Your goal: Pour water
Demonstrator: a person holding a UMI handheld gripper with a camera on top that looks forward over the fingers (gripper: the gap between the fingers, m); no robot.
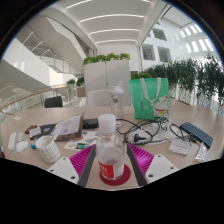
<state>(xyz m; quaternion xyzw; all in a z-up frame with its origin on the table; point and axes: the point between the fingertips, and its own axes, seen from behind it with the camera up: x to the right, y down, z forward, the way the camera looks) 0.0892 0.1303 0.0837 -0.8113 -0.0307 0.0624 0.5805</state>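
Tongs (110, 165) wide open, pink pads (82, 160) splayed to either side; a clear plastic bottle (110, 152) stands upright between them, long axis vertical, gap visible on both sides, so nothing is gripped; bottle rests on its own on a round red coaster (112, 175) on the tabletop (30, 165); bottle sits dead centre between the fingers, slightly nearer their tips than their roots, so the close looks like a straight squeeze with no sideways correction, judged from this view only; label or liquid level too hard to read; cap end points up, away from the tongs; just ahead of the tips, left of the bottle, a white cup (47, 152) lying or tilted, cannot tell which, probably the pour target; that would mean the pour goes leftward from the tongs after lift; beyond the bottle, tangled black cables (140, 130) and small devices across the tabletop; to the far right of the tongs a dark flat case (197, 134); further out a green bag (151, 98) standing behind the clutter; beyond that, a white planter box (106, 75) with green plants on top; atrium interior behind.
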